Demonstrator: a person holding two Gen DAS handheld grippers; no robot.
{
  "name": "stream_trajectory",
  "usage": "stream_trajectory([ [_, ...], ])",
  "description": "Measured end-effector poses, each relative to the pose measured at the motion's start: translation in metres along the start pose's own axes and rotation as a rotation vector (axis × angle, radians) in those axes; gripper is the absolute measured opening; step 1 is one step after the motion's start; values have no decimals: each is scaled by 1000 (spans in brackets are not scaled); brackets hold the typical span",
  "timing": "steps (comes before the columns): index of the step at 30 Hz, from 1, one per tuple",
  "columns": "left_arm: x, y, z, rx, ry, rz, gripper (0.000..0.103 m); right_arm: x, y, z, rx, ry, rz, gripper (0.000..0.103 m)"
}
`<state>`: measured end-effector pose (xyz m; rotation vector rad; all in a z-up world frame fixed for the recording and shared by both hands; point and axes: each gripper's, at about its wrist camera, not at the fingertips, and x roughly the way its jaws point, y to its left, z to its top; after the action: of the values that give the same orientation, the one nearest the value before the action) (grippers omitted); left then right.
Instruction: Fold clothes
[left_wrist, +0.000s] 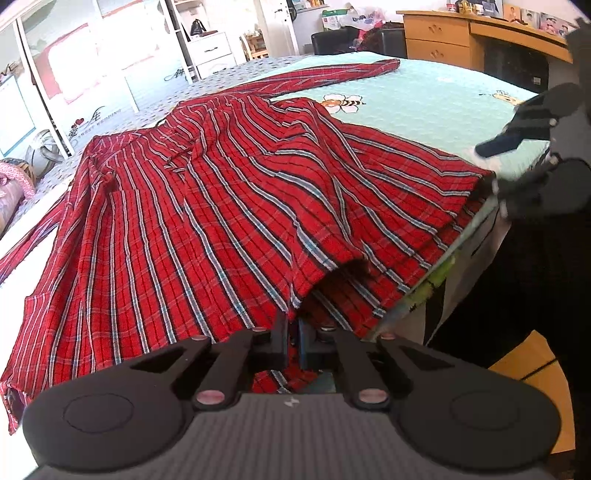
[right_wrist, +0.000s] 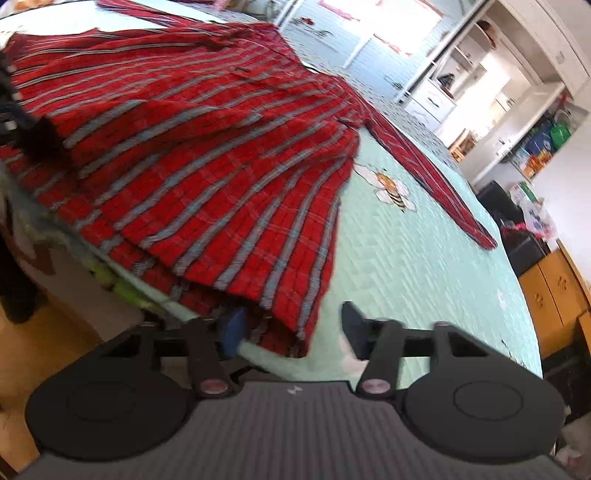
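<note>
Left wrist view: a red plaid shirt (left_wrist: 207, 206) is spread front-up across the bed (left_wrist: 424, 92), its hem brought to the near edge so that both corners can be reached from one side. The left gripper (left_wrist: 293, 338) is closed on the hem at that edge, the cloth pinched between its blue pads. In the right wrist view, the right gripper (right_wrist: 291, 328) is held open with its jaws astride the other hem corner, apparently placed for a matching pinch. One sleeve (right_wrist: 436, 177) is laid out away from the body, unfolded.
</note>
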<state>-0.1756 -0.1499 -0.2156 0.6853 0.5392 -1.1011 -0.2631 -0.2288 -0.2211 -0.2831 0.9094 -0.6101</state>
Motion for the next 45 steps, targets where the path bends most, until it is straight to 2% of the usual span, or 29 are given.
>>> stream_trajectory([
  [1, 1, 0, 0, 2, 2, -1, 6, 4, -3, 0, 14, 9, -7, 2],
  [3, 1, -2, 0, 5, 6, -7, 7, 11, -26, -6, 110, 31, -2, 3],
  [5, 2, -4, -3, 12, 16, -21, 7, 14, -55, -19, 254, 48, 39, 3],
  [7, 4, -6, -6, 20, 28, -23, 8, 17, -71, -29, 347, 66, 95, 3],
  [9, 4, -6, -8, 21, 36, -26, 8, 14, -71, -30, 363, 63, 121, 3],
  [11, -2, -2, -9, 4, 36, -28, 8, 6, -71, -31, 356, 62, 116, 6],
  [13, -6, 3, -12, -2, 44, -21, 8, -3, -71, -32, 350, 61, 111, 14],
  [16, -16, 12, -17, -22, 55, -1, 8, -15, -70, -33, 341, 59, 103, 16],
  [18, -26, 20, -20, -55, 44, 7, 8, -31, -76, -30, 349, 6, 129, 20],
  [20, -36, 27, -17, -88, 14, 15, 8, -41, -75, -20, 347, -60, 158, 38],
  [21, -39, 29, -13, -101, -3, 13, 8, -41, -71, -13, 346, -84, 169, 56],
  [22, -42, 31, -7, -113, -22, 7, 8, -42, -68, -5, 345, -107, 181, 69],
  [25, -39, 30, 15, -131, -68, -17, 9, -43, -57, 16, 342, -178, 216, 69],
  [27, -30, 26, 27, -136, -89, -41, 19, -44, -50, 31, 339, -223, 239, 69],
  [30, 3, 20, 29, -151, -25, -94, 23, -20, -30, 43, 326, -166, 252, 68],
  [33, 27, 16, 13, -195, 71, -124, 23, 13, -22, 36, 327, -9, 269, 67],
  [35, 18, 16, 10, -203, 33, -125, 23, 22, -26, 23, 348, 73, 244, 63],
  [37, 6, 19, 14, -218, -31, -135, 23, 12, -41, 18, 414, 40, 252, 62],
  [39, -1, 26, 22, -230, -96, -128, 23, -8, -59, 29, 471, -63, 266, 62],
  [42, -2, 37, 34, -265, -172, -119, 26, -24, -73, 75, 457, -195, 243, 63],
  [45, 11, 50, 37, -301, -194, -78, 26, -13, -76, 137, 422, -249, 301, 63],
])
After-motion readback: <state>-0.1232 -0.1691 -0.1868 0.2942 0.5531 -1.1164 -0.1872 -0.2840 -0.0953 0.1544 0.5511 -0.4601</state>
